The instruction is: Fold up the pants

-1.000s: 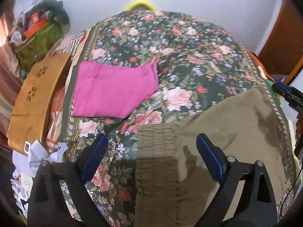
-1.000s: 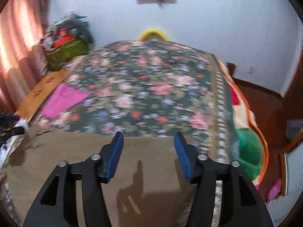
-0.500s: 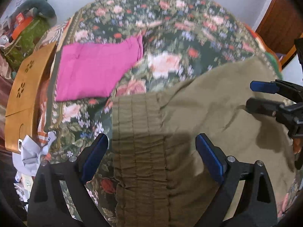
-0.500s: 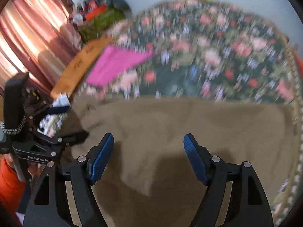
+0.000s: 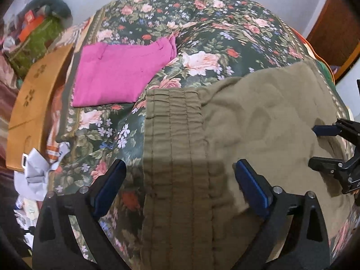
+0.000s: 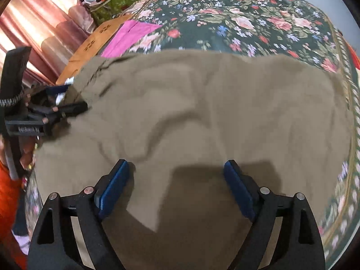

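Note:
Olive-brown pants lie spread on a floral bedspread, their elastic waistband toward the left. In the right wrist view the pants fill the middle, wrinkled. My left gripper is open and empty, hovering just above the waistband. My right gripper is open and empty above the pants' near part. The right gripper also shows at the right edge of the left wrist view; the left gripper shows at the left of the right wrist view.
A folded pink garment lies on the floral bedspread to the far left. A wooden board and a pile of clutter sit beyond the bed's left edge. Pink curtains hang at left.
Both grippers have dropped closer to the pants. The right gripper swung left and down from facing the wall to looking over the pants. Both stayed open.

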